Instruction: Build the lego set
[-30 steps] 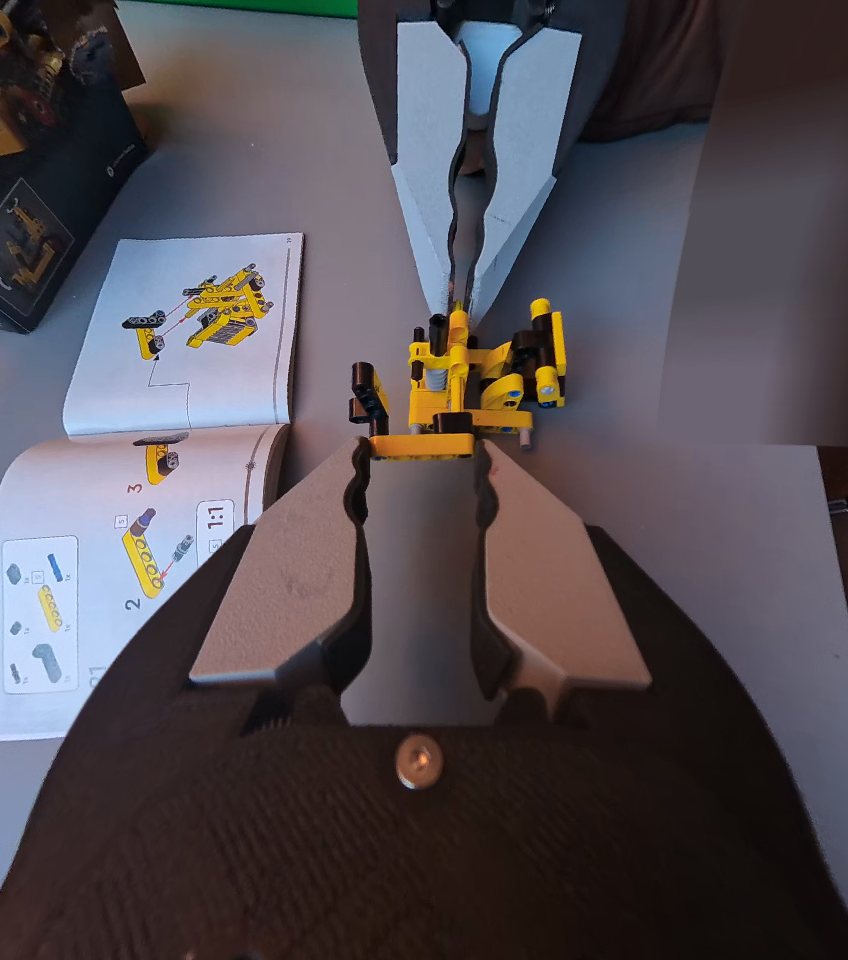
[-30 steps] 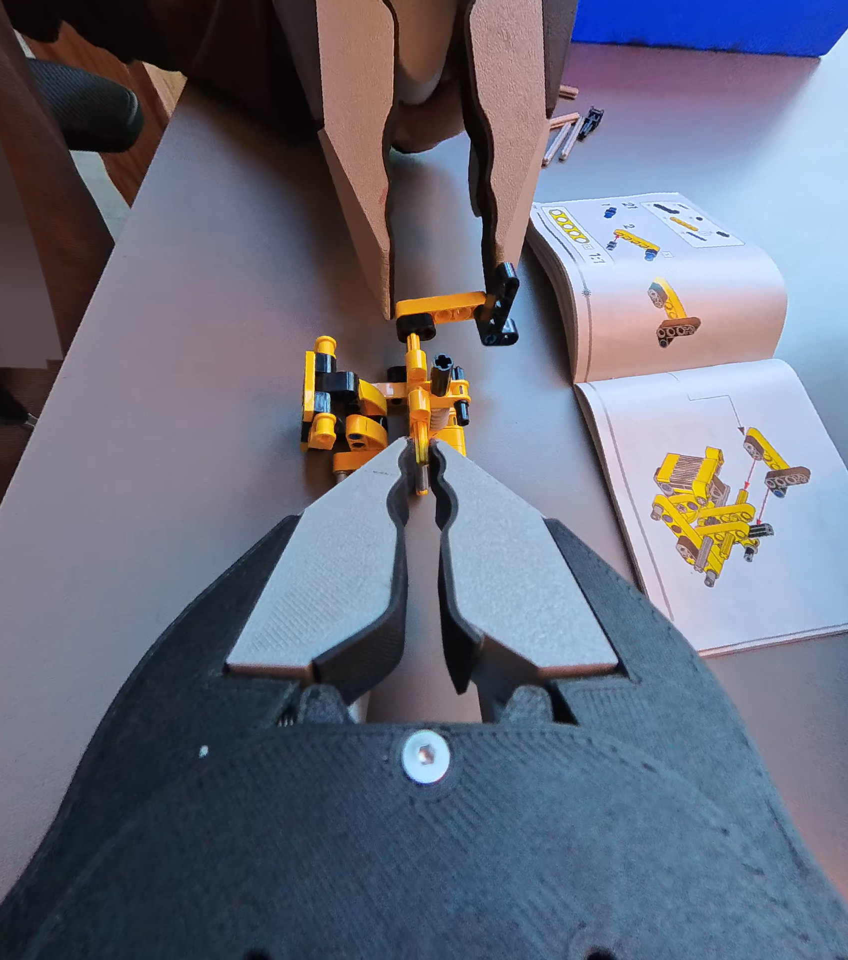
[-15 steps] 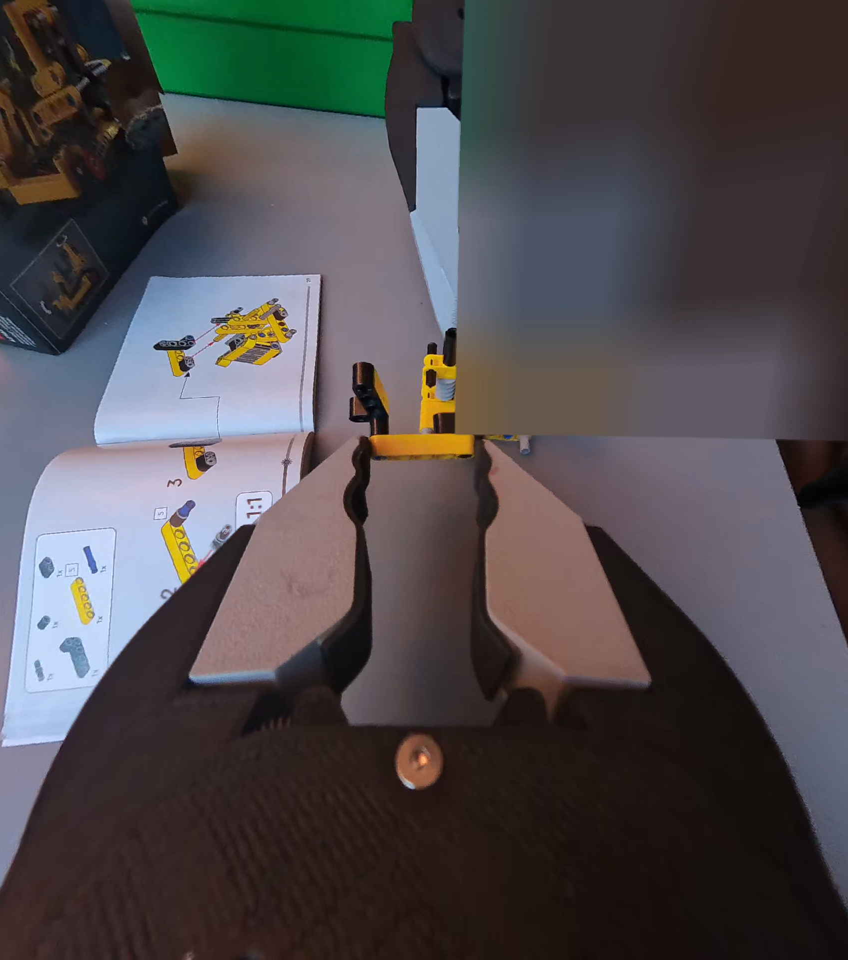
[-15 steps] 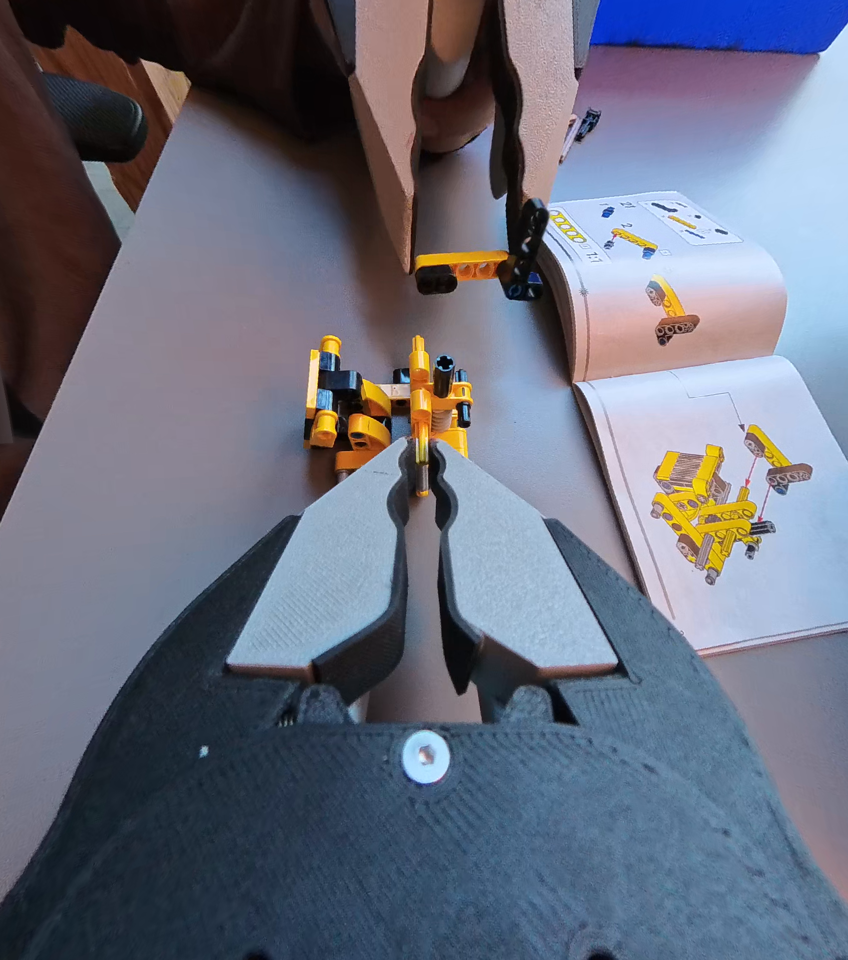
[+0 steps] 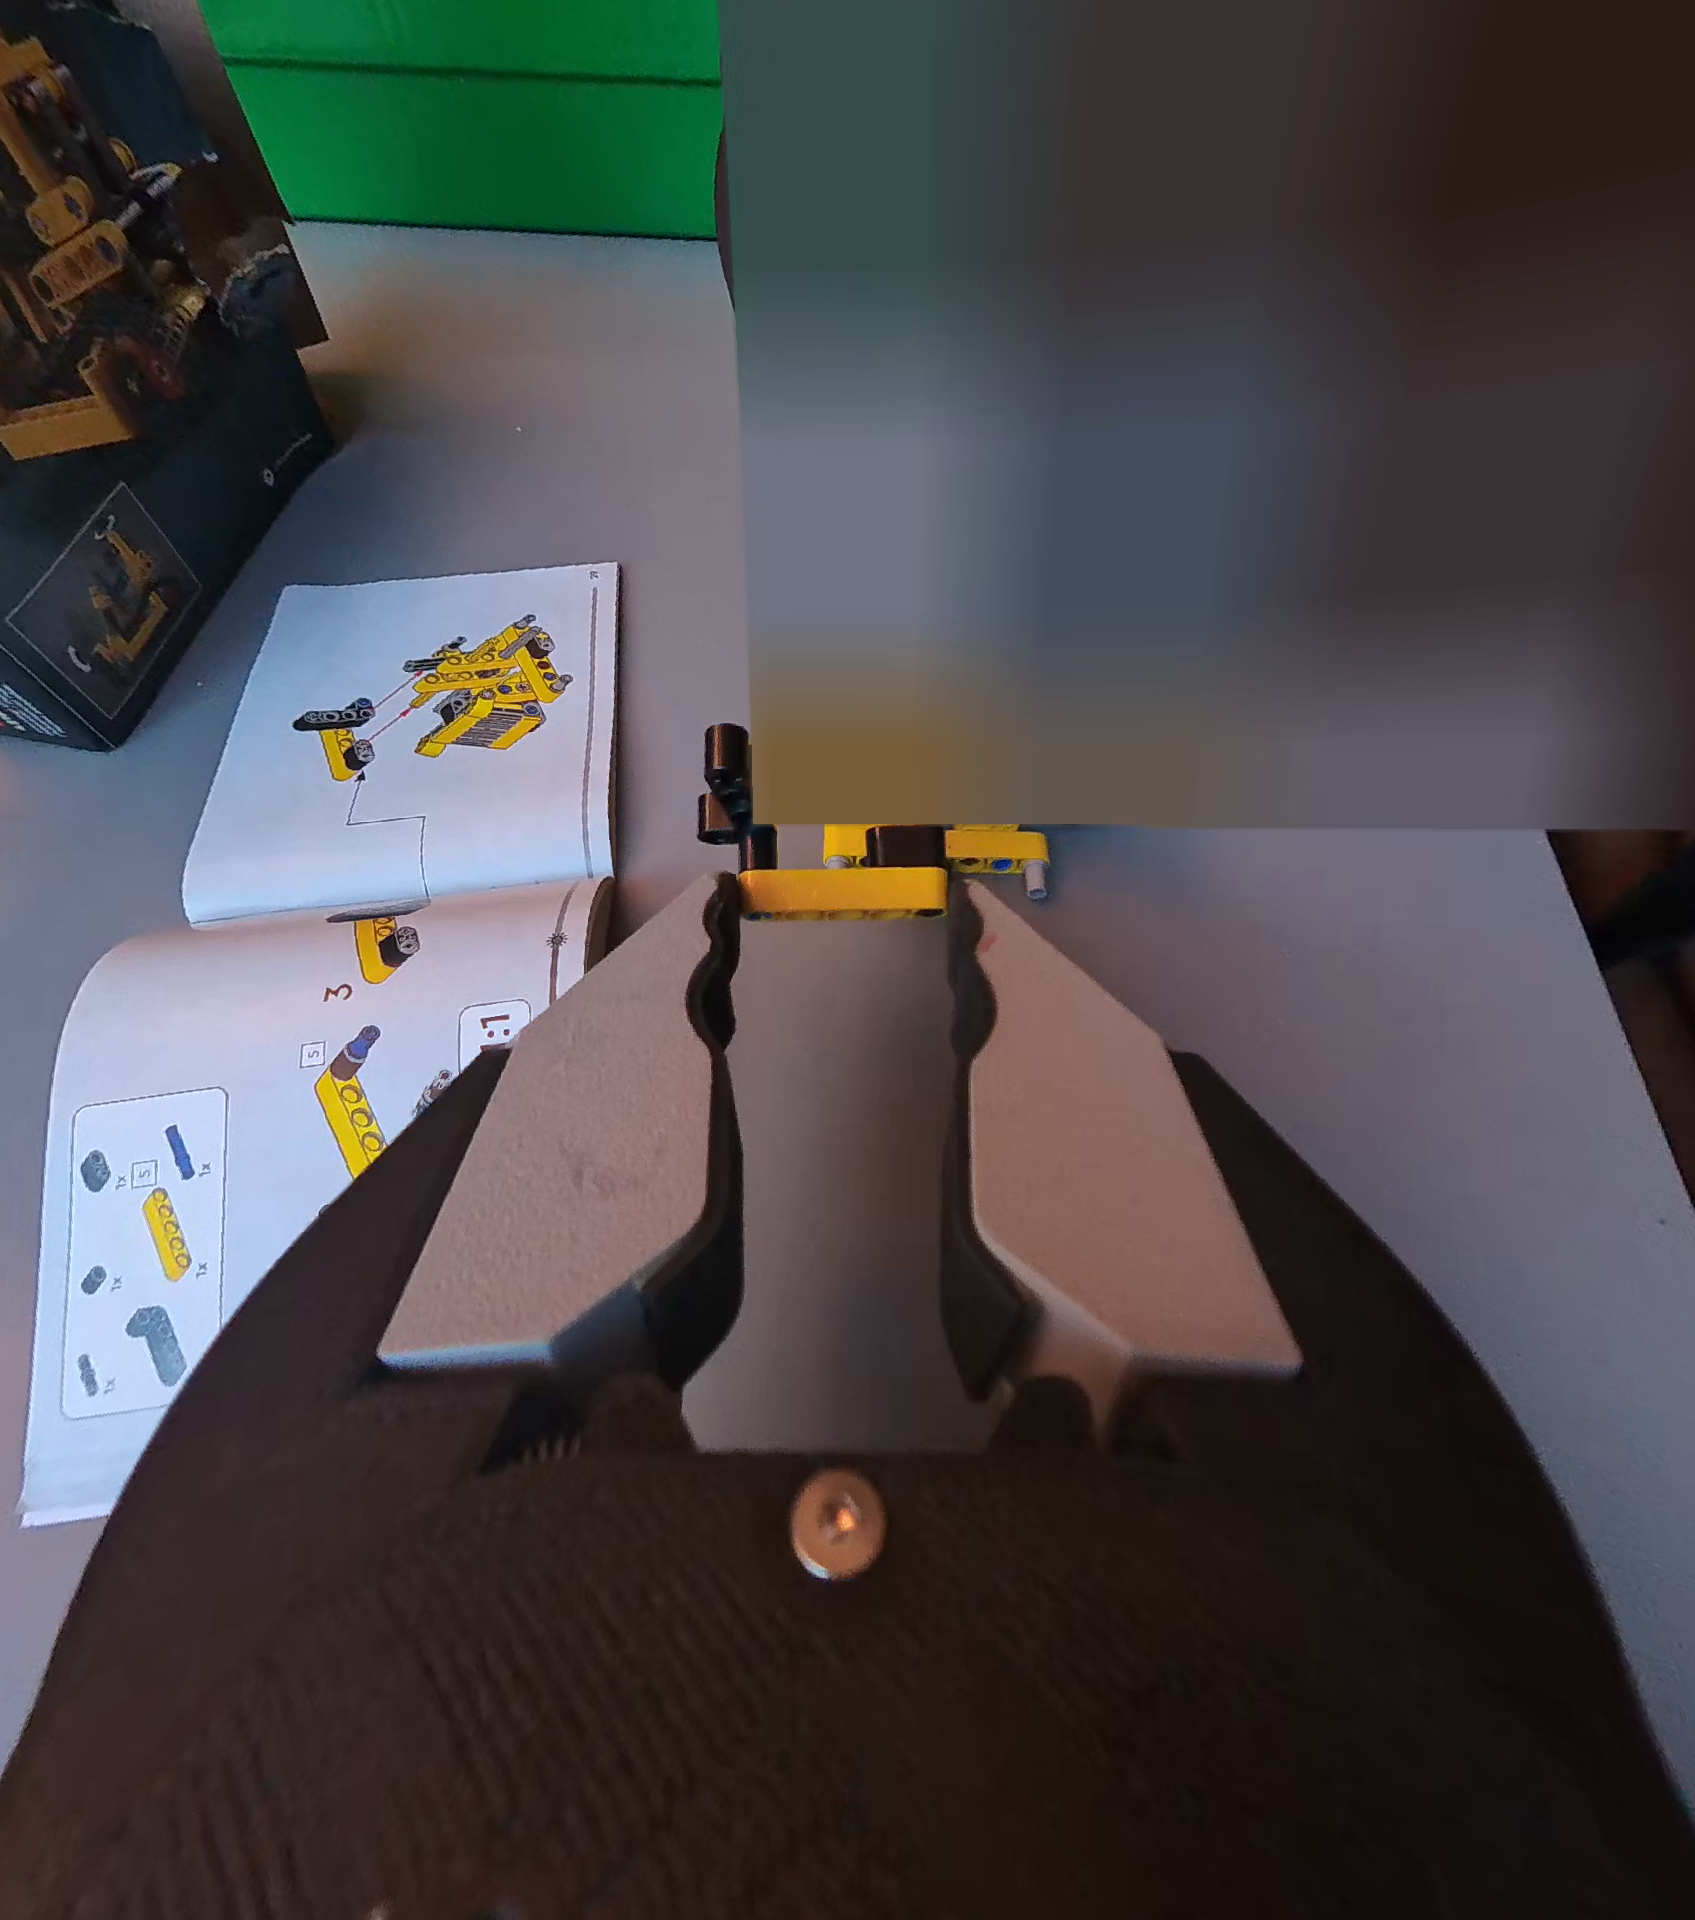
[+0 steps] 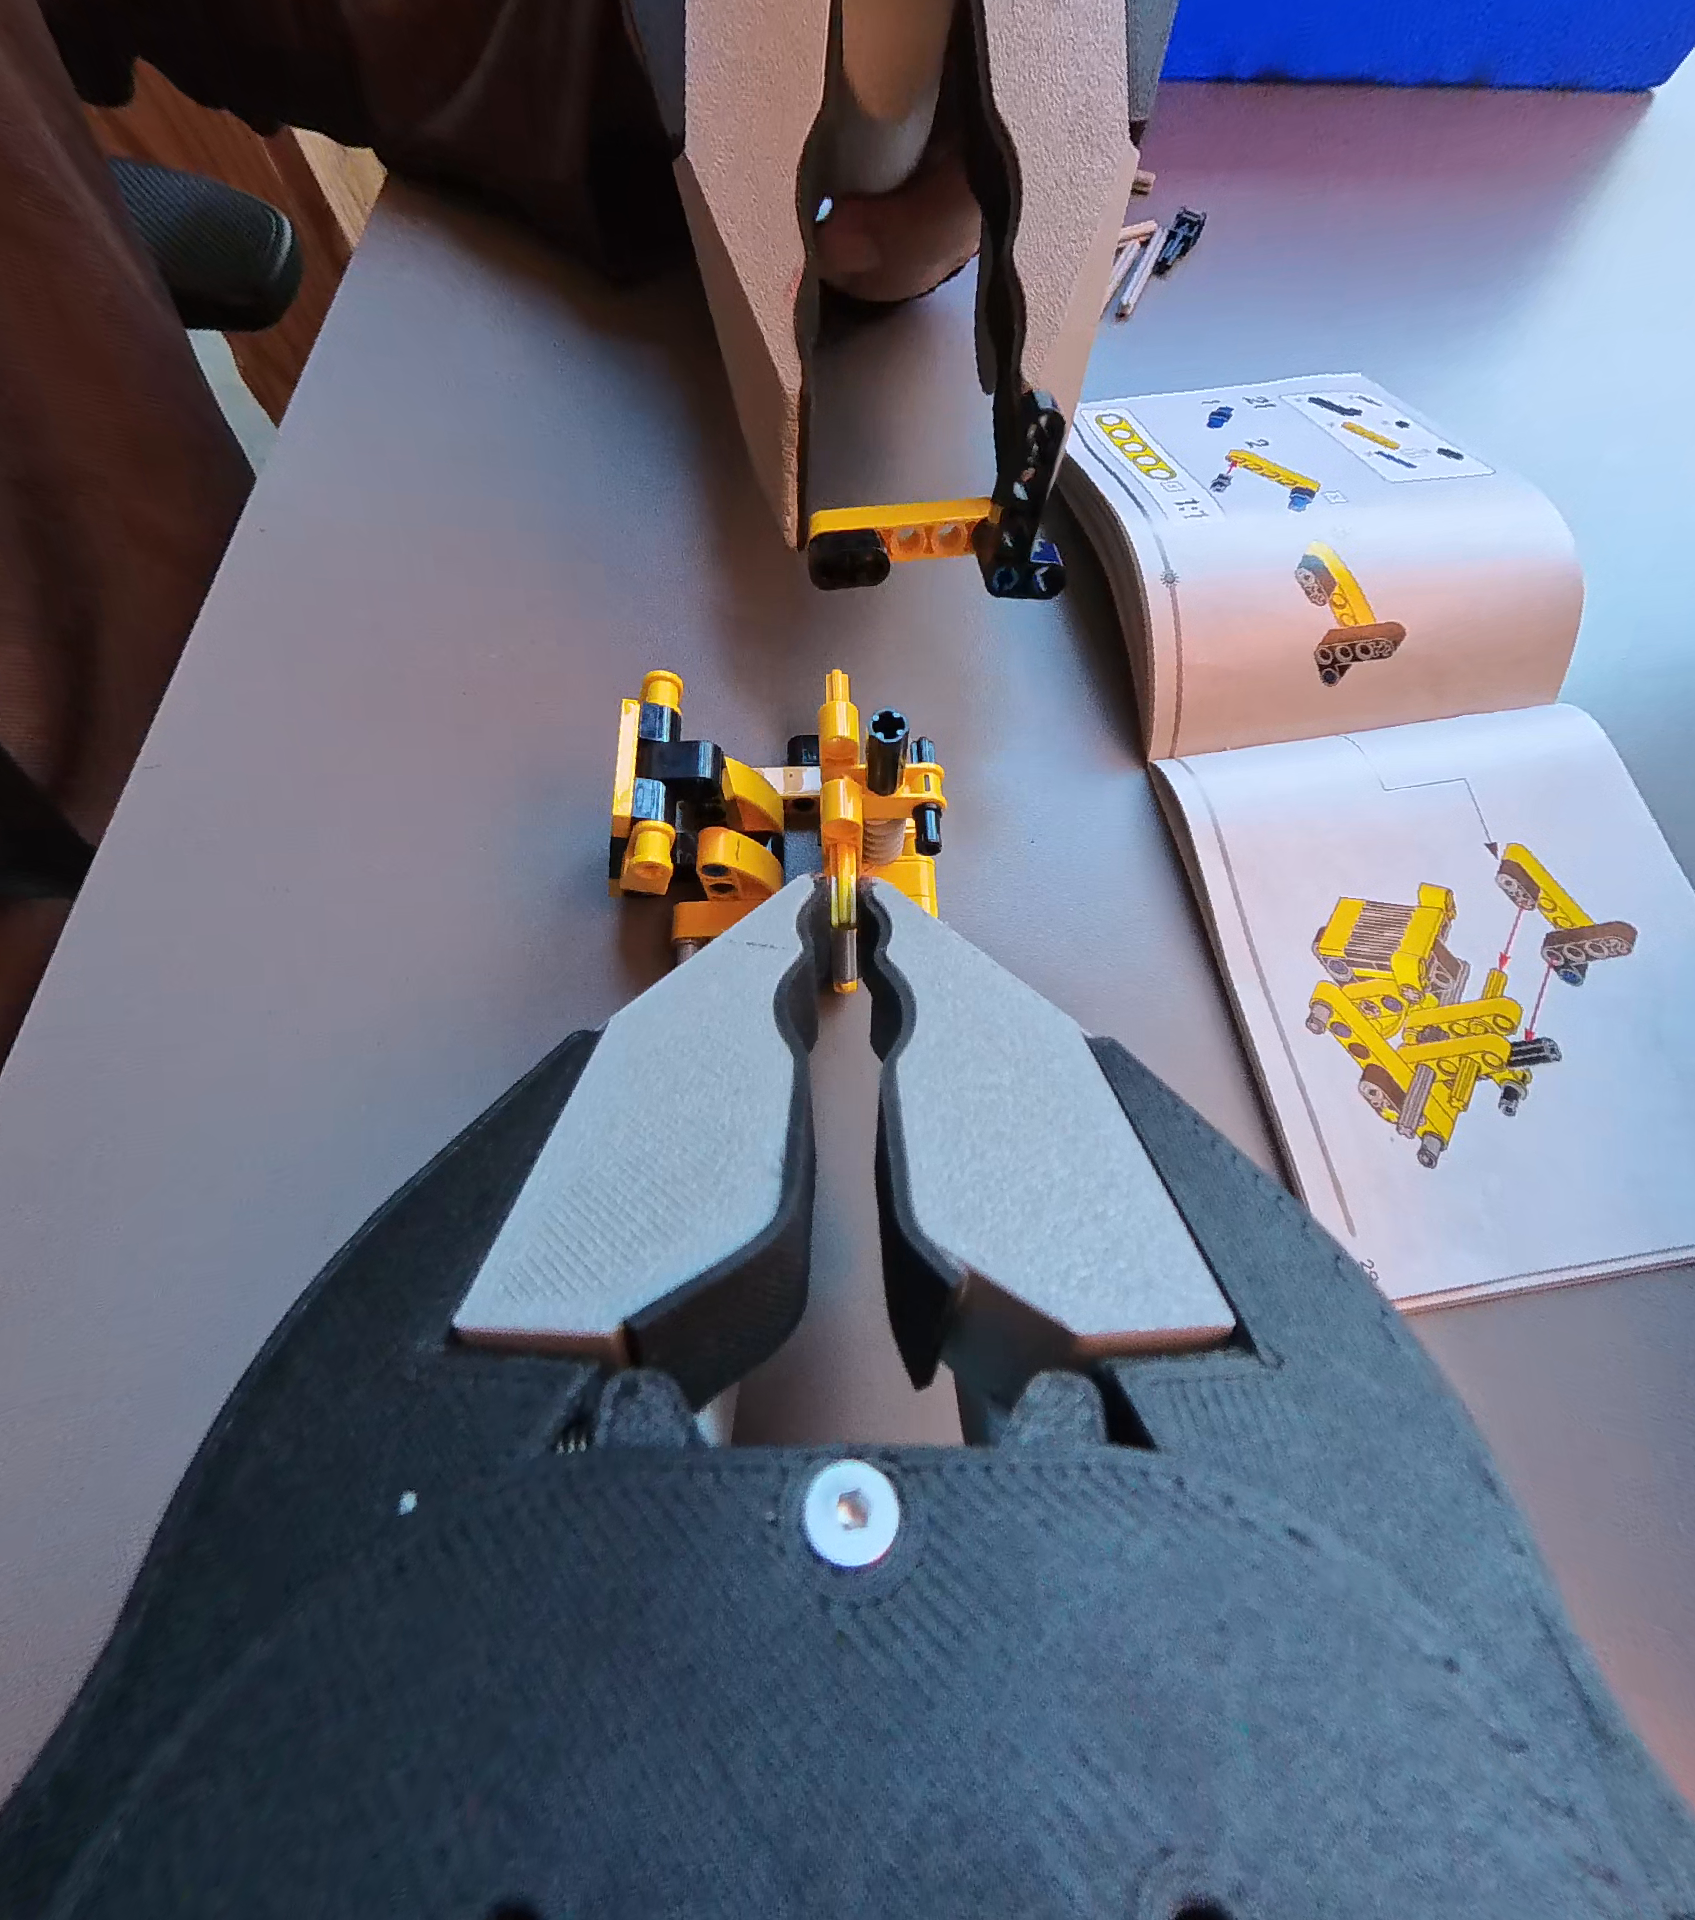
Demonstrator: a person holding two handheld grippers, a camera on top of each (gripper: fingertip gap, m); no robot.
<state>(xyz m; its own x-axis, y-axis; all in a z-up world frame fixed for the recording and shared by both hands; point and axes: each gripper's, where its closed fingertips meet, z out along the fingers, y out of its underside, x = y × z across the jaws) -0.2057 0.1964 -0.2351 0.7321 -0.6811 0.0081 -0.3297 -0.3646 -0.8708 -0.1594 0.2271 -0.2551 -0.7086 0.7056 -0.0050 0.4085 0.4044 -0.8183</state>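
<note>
Yellow plastic fills both my views. My left gripper is clamped across a short yellow beam with a black angled piece pinned to one end, held clear of the grey table. My right gripper is pinched on a thin yellow part of the half-built model, which seems to rest on the table, well apart from the beam. The open instruction booklet lies beside the model; the set's box stands beyond the booklet in the left wrist view.
</note>
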